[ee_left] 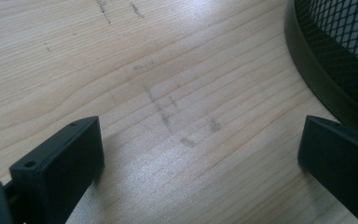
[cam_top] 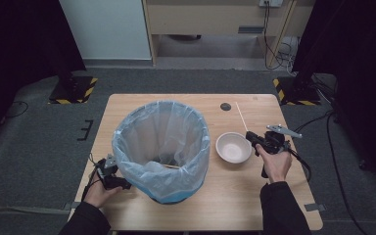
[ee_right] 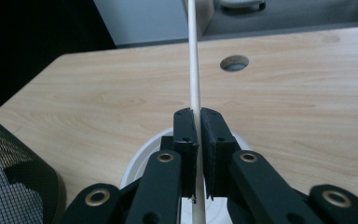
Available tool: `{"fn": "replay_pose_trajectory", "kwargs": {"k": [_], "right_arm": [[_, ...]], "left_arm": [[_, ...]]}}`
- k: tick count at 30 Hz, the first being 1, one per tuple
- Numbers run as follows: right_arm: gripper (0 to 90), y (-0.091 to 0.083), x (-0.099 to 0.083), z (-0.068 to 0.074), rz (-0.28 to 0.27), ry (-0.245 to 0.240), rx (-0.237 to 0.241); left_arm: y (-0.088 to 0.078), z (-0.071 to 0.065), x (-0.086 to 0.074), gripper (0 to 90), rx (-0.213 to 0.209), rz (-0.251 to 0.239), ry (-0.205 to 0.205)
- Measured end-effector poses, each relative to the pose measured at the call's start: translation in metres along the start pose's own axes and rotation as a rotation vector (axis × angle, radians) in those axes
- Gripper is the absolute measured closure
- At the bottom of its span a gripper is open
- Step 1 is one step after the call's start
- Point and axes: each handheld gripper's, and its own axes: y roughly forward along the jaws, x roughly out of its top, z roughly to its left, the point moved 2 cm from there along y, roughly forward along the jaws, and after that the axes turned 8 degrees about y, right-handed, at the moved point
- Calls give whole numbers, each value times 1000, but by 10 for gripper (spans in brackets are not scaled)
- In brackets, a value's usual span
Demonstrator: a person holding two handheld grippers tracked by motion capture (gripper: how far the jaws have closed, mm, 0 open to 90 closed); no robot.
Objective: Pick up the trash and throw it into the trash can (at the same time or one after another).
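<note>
The right gripper [ee_right: 196,133] has its two black jaws pressed nearly together on a thin, pale, round wooden stick [ee_right: 194,70], which runs straight up between the pads and on past their tips, with a short end showing below them. In the high view that gripper [cam_top: 252,138] sits in the person's right hand [cam_top: 275,164], and the stick [cam_top: 242,116] slants away from its tips toward the far edge of the table.

The stick looks very light and stiff, but slender enough to snap or bow under a sideways knock. Its smooth round surface would probably roll or swivel between flat pads, so a hold nearer its middle, square across the pads, seems safer than one at the end, where the long free length can swing.

Directly under the right gripper's jaws stands a small, white, round, empty bowl [ee_right: 142,161], just beside its tips in the high view [cam_top: 233,147].

The left gripper [ee_left: 200,154] has its jaws spread wide and holds nothing; bare wood lies between them. Just off one jaw curves the base of a black wire-mesh waste bin [ee_left: 335,60], lined with a translucent bluish plastic bag [cam_top: 161,147].

The light wood-grain tabletop [ee_right: 307,107] is smooth, scuffed with faint grey marks, and has a round cable hole [ee_right: 234,63] beyond the right gripper. Farther off lie grey carpet [cam_top: 39,142], black curtains and a pale wooden cabinet [cam_top: 210,19].
</note>
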Motion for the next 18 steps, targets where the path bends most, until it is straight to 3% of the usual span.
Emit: {"fn": "replay_pose_trajectory", "kwargs": {"k": [18], "right_arm": [[858,-34,27,-3,-157,39,39]], "left_arm": [[0,0,0,0,0,0,0]]}}
